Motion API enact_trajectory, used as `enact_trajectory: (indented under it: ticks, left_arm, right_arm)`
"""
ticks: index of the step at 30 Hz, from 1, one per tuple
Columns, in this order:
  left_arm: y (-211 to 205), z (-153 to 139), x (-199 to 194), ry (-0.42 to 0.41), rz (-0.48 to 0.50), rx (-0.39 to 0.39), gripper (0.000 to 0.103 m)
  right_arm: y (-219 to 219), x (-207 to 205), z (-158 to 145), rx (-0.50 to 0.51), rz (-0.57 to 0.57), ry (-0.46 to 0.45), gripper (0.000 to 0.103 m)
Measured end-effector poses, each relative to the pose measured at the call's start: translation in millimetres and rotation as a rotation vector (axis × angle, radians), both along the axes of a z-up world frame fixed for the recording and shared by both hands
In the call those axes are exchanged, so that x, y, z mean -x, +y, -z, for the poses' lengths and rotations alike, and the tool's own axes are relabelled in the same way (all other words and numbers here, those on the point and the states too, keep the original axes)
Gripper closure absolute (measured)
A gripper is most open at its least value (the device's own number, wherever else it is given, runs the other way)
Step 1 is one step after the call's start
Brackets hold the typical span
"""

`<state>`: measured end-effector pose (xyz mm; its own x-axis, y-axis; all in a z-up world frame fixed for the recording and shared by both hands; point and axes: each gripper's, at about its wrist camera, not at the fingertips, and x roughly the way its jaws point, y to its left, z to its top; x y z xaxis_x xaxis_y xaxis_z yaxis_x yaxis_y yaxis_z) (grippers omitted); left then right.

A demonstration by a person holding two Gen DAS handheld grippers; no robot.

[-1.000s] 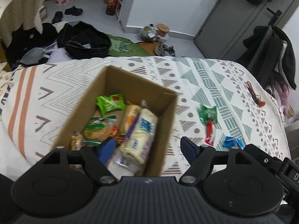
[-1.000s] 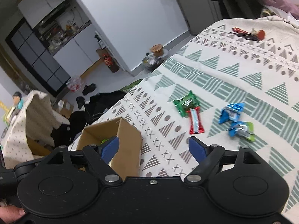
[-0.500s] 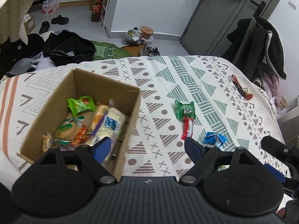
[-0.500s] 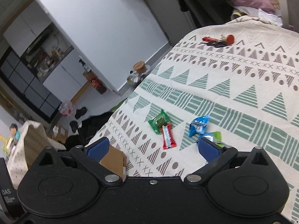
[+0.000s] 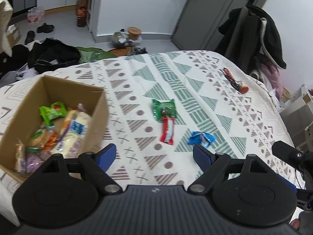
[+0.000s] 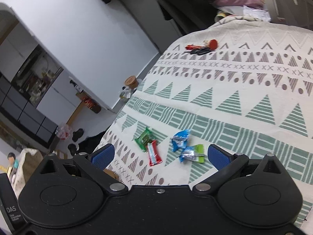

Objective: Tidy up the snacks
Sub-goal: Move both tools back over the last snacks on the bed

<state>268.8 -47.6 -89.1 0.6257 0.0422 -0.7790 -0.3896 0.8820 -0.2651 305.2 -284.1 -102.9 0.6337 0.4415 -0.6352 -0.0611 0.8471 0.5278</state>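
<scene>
A cardboard box holding several snack packets stands on the patterned bedspread at the left. To its right lie a green packet, a red bar and a blue packet. My left gripper hovers open and empty just short of these. In the right wrist view the green packet, red bar, blue packet and a blue-and-green packet lie between the spread blue pads of my right gripper, which is open and empty above them.
Red-and-black keys lie near the bed's far right edge. Clothes and shoes litter the floor beyond the bed, with a jar by the wall. A coat-draped chair stands at the right. Part of the right gripper shows at the right.
Both grippers have swung right, away from the box and toward the loose packets. The right gripper's fingers have spread wider and the packets now sit between its pads.
</scene>
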Motion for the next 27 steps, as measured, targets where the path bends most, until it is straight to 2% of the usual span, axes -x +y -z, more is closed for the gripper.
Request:
enact_trajectory:
  ticks: [11,18,24,27]
  left_arm:
    - [-15,21,-36,0.006,0.057,0.015,0.019]
    - [-18,44,-60,0.008,0.119,0.031,0.022]
    - [-17,65,-80,0.007,0.150,0.053,0.029]
    - [-13,78,-89,0.027,0.153,0.080,0.042]
  right_arm:
    - [-16,-12,19,-0.020,0.073,0.040,0.002]
    - [-15,-25,41,-0.022,0.096,0.099,0.016]
    - [-2,-39,60,-0.010,0.099,0.151,0.020]
    - [4,-46,72,-0.023,0.097,0.194,0.028]
